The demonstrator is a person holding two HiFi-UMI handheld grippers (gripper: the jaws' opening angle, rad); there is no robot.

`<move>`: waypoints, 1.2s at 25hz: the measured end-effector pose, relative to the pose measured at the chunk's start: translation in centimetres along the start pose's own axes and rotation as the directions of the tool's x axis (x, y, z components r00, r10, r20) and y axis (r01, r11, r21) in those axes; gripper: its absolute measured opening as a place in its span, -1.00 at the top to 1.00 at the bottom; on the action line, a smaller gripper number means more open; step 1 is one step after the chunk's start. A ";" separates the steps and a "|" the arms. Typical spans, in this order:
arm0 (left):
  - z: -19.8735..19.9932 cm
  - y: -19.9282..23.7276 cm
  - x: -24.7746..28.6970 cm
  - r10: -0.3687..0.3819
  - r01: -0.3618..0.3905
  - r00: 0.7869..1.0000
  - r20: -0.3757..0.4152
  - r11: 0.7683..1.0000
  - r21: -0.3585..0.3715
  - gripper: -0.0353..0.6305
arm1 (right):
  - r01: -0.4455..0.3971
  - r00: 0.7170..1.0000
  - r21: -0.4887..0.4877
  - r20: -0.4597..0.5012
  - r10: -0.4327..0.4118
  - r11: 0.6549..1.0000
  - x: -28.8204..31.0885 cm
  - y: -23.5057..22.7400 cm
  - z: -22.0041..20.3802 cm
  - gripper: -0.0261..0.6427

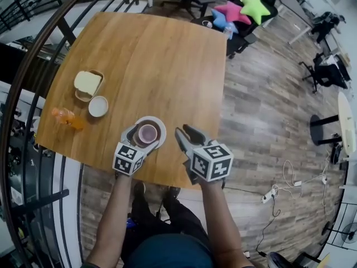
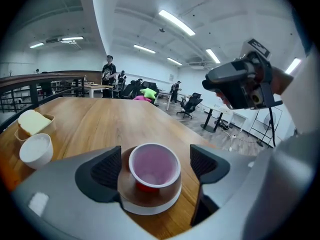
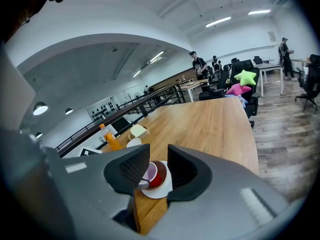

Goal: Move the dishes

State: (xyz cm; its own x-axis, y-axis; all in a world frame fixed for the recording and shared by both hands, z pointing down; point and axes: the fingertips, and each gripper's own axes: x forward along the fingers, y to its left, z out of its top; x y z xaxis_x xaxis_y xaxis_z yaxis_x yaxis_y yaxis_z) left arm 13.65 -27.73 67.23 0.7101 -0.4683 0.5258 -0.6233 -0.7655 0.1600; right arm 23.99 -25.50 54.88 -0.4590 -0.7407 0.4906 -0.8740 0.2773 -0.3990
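Note:
A stack of dishes stands near the table's front edge: a white plate (image 1: 160,125), a brown bowl (image 2: 131,193) on it, and a pink-lined red cup (image 1: 148,133) inside. My left gripper (image 1: 142,139) is open, its jaws flanking the stack on both sides, apart from the cup (image 2: 154,165). My right gripper (image 1: 184,132) hovers just right of the stack at the table edge, jaws a narrow gap apart with nothing between them; in the right gripper view (image 3: 157,165) the stack (image 3: 156,178) lies beyond the jaws.
Left on the wooden table (image 1: 167,54) are a small white bowl (image 1: 98,106), a tan dish holding a pale yellow block (image 1: 88,84) and an orange bottle (image 1: 67,117). A black railing (image 1: 33,54) curves along the left. Office chairs with star cushions (image 1: 240,10) stand beyond.

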 end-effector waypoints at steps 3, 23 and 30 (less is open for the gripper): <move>-0.5 0.3 0.6 0.012 -0.012 1.000 -0.021 1.000 0.012 -0.37 | 0.001 1.000 0.006 -0.008 0.000 1.000 0.5 -0.1 -0.1 0.58; 0.9 1.0 -0.4 0.013 -0.012 0.999 0.051 1.000 -0.023 -0.14 | 0.000 0.998 0.027 -0.058 0.001 1.000 2.6 0.1 -2.0 0.57; 4.4 2.7 -3.9 0.027 -0.019 0.990 0.138 0.998 -0.061 -0.13 | -0.001 0.996 0.021 -0.086 0.002 1.000 3.8 1.0 -2.1 0.57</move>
State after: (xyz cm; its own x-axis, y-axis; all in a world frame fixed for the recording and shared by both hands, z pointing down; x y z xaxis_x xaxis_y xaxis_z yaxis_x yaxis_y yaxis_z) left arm 10.61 -29.95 61.94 0.7315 -0.5454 0.4092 -0.6552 -0.7283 0.2005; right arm 21.06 -26.71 57.97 -0.4731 -0.6849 0.5541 -0.8702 0.2649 -0.4154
